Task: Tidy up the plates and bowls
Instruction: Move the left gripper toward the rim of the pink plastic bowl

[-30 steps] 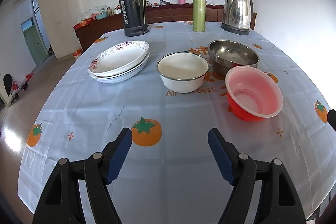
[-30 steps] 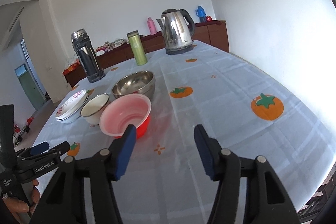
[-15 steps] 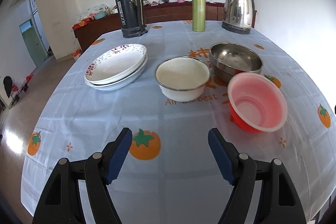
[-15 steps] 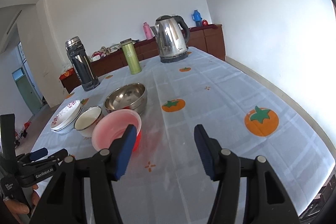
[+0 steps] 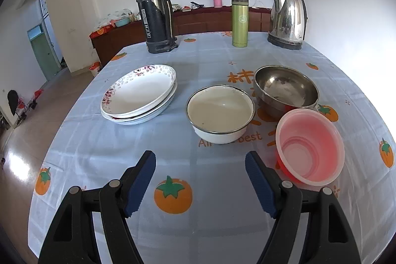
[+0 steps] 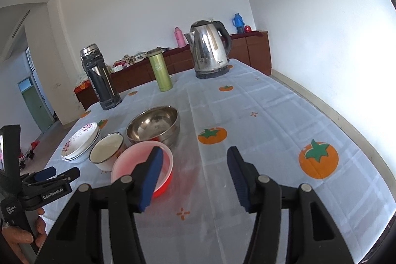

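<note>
Both grippers hover over the desk [image 5: 222, 227], jaws spread and gripping nothing. Ahead of the left gripper [image 5: 200, 180] sits the white bowl [image 5: 220, 113], stacked plates [image 5: 139, 93] further left; the red bowl [image 6: 142, 168] lies just behind the right gripper [image 6: 193, 180]'s left jaw.

Three bowls stand on the table [image 5: 198, 227]: a white one [image 5: 220, 113], a steel one [image 5: 285, 88] and a red one [image 5: 310, 146]. One stack of plates [image 5: 139, 93] lies toward the left edge. Along the far edge stand two flasks, black [image 5: 156, 10] and green [image 5: 239, 21], and one kettle [image 5: 288, 19].
</note>
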